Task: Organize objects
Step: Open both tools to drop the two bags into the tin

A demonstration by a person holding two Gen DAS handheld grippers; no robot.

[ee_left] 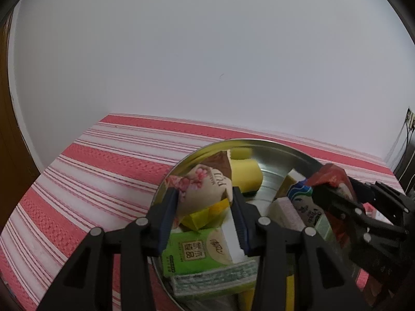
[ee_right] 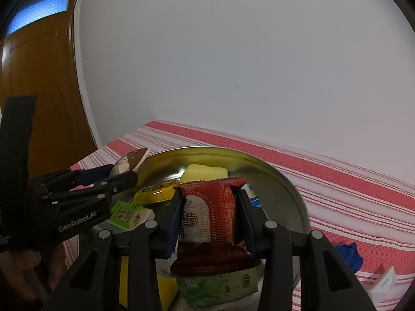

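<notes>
Snacks piled in metal bowl point(ee_left: 280, 153) on striped tabletop point(ee_left: 103, 171). Left gripper point(ee_left: 205, 202) fingers partly closed on floral packet point(ee_left: 205, 189), held above pile. Right gripper point(ee_right: 211, 215) fingers likewise clamped on red packet point(ee_right: 210, 215), over bowl middle. Both packets look clear of sponge point(ee_left: 246, 173) and green tissue pack point(ee_left: 192, 248) below. Likely step: carry each out, sort by kind. Keep grip steady, crinkly wrappers may slip. Lift over rim before swinging apart, so grippers don't collide.
</notes>
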